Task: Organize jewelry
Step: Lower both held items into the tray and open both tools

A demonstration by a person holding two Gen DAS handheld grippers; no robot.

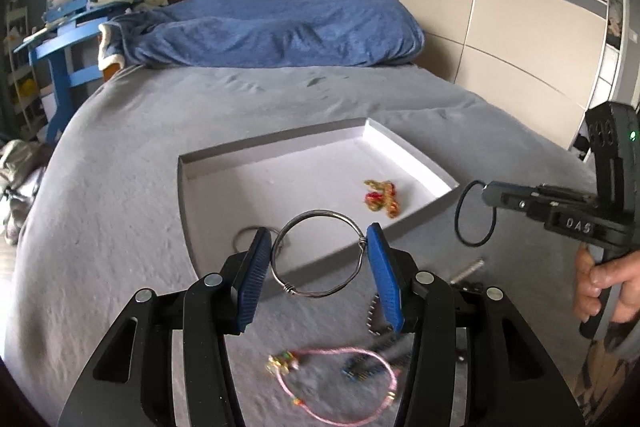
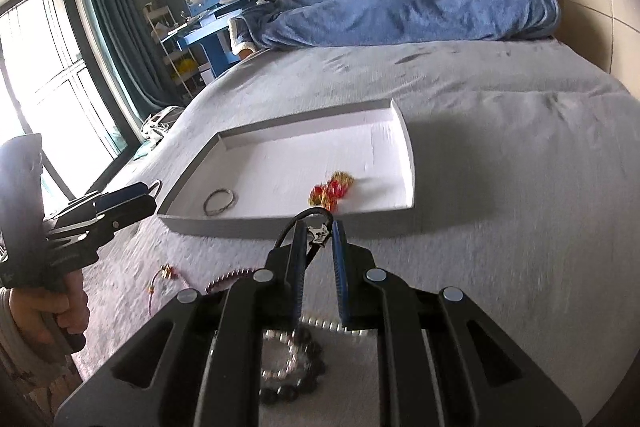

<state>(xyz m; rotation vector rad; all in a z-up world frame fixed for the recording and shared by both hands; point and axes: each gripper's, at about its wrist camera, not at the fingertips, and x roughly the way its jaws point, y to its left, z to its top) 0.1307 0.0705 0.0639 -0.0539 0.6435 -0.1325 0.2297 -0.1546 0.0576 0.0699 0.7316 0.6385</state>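
Note:
My left gripper [image 1: 318,231] is shut on a silver wire bangle [image 1: 316,213], its blue pads pressing on the ring's two sides, and holds it above the near edge of a shallow white tray [image 1: 272,143]. In the tray lie a red-and-gold piece [image 1: 380,197] and a small silver ring [image 1: 244,237]. My right gripper [image 2: 319,227] is shut on a black cord bracelet [image 2: 308,215] with a small silver charm [image 2: 318,233], just short of the tray's front wall [image 2: 280,223]. The left wrist view shows that cord loop [image 1: 459,219] hanging from the right gripper.
On the grey bedcover before the tray lie a pink cord bracelet [image 1: 394,381], a dark bead string [image 2: 228,279] and bead bracelets [image 2: 288,395] under my right gripper. A blue blanket [image 1: 280,27] is heaped at the bed's far end. A wardrobe [image 1: 500,27] stands right, a blue desk [image 1: 60,47] left.

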